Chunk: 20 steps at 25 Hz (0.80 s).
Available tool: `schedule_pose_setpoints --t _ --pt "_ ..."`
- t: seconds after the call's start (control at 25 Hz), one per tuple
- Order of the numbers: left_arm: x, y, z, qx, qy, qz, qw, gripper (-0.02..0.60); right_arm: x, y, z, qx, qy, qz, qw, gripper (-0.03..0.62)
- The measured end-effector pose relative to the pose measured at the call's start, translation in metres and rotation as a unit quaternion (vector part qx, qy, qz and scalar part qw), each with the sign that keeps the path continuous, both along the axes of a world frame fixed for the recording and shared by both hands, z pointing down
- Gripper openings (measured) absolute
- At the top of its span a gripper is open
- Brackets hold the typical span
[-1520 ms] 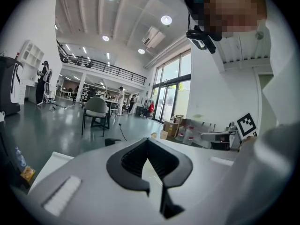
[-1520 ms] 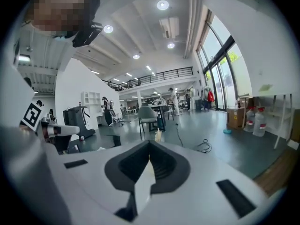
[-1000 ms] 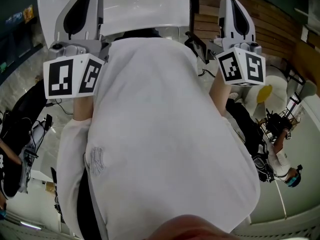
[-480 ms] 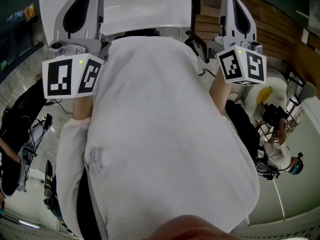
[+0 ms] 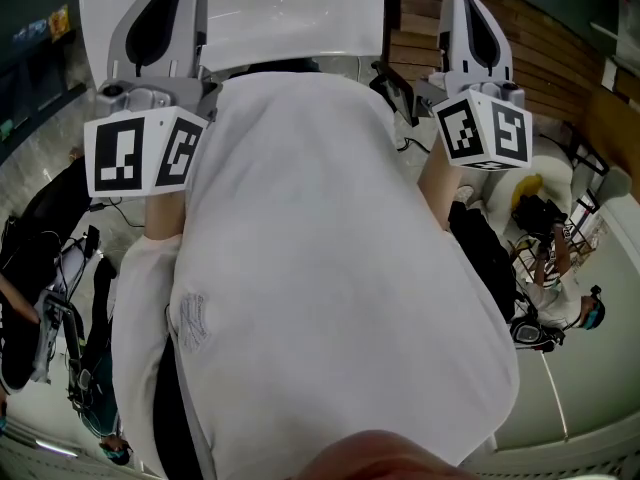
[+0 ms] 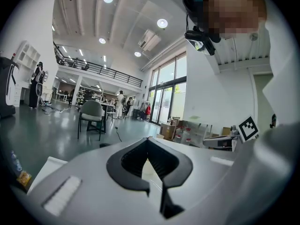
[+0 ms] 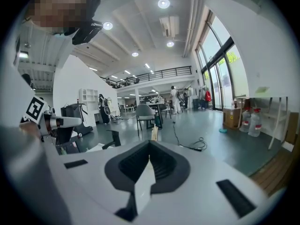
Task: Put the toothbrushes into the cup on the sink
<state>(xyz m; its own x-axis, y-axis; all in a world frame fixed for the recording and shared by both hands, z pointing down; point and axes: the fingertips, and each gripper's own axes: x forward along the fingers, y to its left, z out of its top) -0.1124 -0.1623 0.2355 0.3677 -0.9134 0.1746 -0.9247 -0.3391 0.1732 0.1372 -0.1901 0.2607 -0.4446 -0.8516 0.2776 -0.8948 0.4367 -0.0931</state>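
Hardly any change since a second ago: left gripper (image 6: 147, 139) and right gripper (image 7: 149, 143) kept closed and empty before the white shirt (image 5: 320, 268), so task probably not yet begun.

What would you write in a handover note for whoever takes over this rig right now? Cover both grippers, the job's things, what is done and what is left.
Left gripper: shut, empty, held beside the chest.
Right gripper: shut, empty, held the same way.
Things: no toothbrush or cup in any view. Only part of a white sink shows beyond the shirt.
Done: nothing that can be seen.
Left: find each toothbrush and the cup, then do the whole job.
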Motion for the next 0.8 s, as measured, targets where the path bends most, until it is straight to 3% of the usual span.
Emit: schedule_pose_setpoints --t 0.8 --pt "0.0018 -0.0023 0.0014 0.002 0.000 0.001 1.0000 -0.003 0.0007 -0.0030 0.0032 0.003 0.006 -0.003 1.000 0.011"
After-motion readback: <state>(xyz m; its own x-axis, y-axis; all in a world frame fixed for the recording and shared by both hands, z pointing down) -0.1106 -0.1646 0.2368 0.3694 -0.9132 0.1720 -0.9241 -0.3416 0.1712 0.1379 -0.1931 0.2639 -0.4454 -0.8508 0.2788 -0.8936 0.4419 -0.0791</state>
